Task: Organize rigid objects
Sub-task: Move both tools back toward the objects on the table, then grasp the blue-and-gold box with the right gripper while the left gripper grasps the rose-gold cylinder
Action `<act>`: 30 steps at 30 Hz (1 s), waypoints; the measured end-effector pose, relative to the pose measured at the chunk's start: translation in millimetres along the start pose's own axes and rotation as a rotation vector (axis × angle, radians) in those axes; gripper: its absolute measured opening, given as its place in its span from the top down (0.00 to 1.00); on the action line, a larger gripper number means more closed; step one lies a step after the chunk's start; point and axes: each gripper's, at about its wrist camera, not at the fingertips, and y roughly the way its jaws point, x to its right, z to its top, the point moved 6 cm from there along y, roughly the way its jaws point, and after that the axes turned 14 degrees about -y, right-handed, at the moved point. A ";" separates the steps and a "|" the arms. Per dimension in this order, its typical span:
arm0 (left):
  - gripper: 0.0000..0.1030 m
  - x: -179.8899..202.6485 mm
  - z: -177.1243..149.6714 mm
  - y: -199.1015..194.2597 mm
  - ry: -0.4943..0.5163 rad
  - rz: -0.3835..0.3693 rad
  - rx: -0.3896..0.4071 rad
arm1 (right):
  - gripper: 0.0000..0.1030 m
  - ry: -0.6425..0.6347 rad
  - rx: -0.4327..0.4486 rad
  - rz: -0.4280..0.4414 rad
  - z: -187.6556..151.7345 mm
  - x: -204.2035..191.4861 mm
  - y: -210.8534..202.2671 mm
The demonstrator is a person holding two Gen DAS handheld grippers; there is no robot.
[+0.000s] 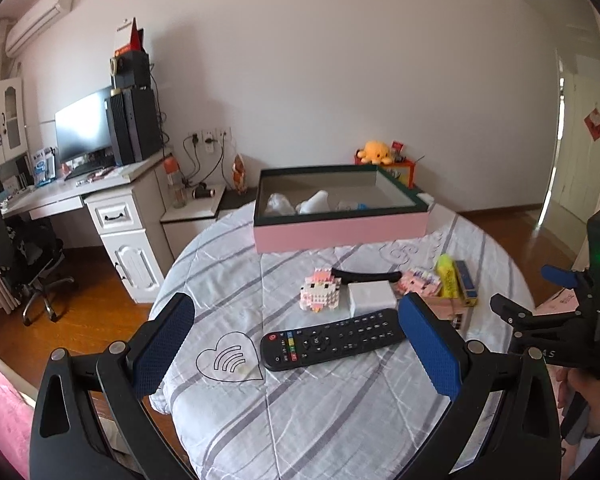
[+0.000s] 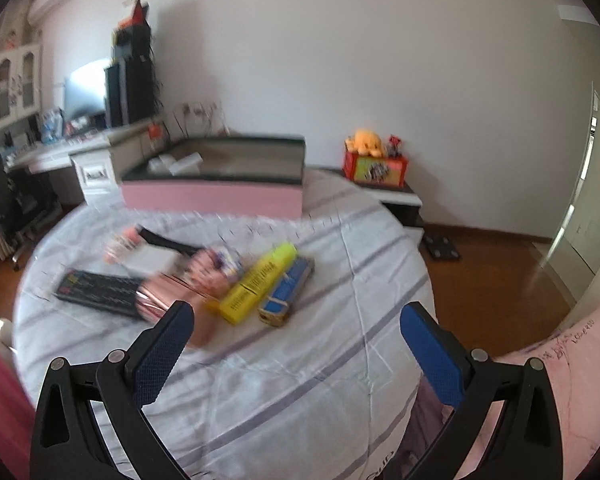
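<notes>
Across the frame's middle, the remote (image 1: 332,338) lay on the striped cover (image 1: 300,420) before the pink box (image 1: 340,232), a white block (image 1: 371,297) crowding behind. Left gripper (image 1: 296,344) and right gripper (image 2: 296,354) gaped wide, holding nothing.

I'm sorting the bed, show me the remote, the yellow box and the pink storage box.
remote (image 1: 332,338), left wrist view, middle of its button face
yellow box (image 2: 258,282), right wrist view, printed top face
pink storage box (image 1: 340,230), left wrist view, front wall

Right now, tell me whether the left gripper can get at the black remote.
Probably yes. The left gripper is open, the black remote lies flat between its fingers' line, and nothing covers it; the white box sits just behind.
</notes>
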 end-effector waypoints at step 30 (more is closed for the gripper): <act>0.00 99.8 -56.4 79.5 0.114 -0.134 -0.234 | 0.80 -0.010 -0.098 0.185 -14.2 19.9 70.9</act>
